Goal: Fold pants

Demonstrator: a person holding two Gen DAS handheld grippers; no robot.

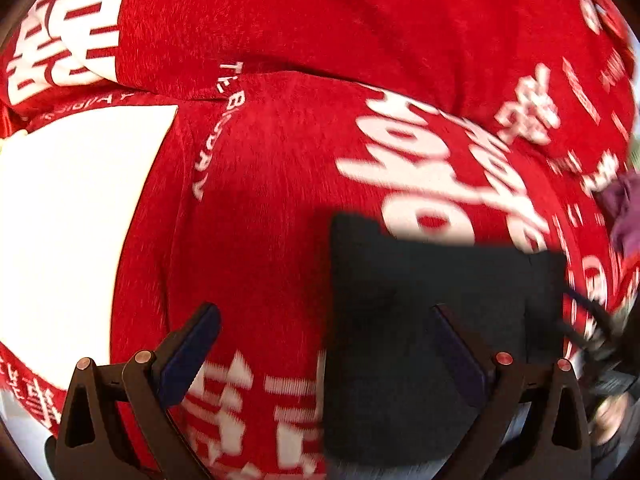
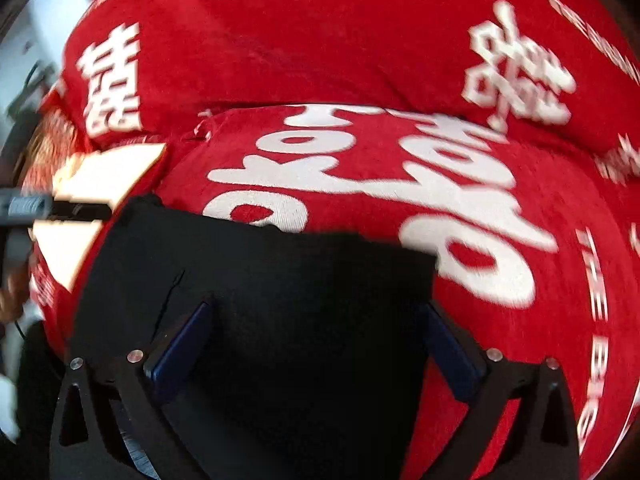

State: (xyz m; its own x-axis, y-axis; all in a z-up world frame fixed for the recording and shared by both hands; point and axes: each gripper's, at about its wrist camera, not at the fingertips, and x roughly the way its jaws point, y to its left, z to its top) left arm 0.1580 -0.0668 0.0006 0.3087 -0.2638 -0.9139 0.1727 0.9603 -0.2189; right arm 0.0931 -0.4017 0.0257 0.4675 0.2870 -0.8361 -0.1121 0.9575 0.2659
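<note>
The black pants (image 1: 440, 272) lie as a flat, dark, folded rectangle on a red blanket (image 1: 260, 200) printed with white characters. My left gripper (image 1: 325, 309) hangs open over the pants' left edge, its left finger over red cloth and its right finger over the black fabric. In the right wrist view the pants (image 2: 280, 272) fill the lower middle. My right gripper (image 2: 316, 305) stands wide open above them, both blue pads (image 2: 180, 352) apart from the cloth and nothing pinched between them.
The red blanket (image 2: 320, 60) bulges in soft folds behind the pants. A white patch (image 1: 72, 220) shows at the left, also seen as white patch (image 2: 104, 176). A purple cloth (image 1: 624, 208) and dark gear (image 1: 596, 336) sit at the right edge.
</note>
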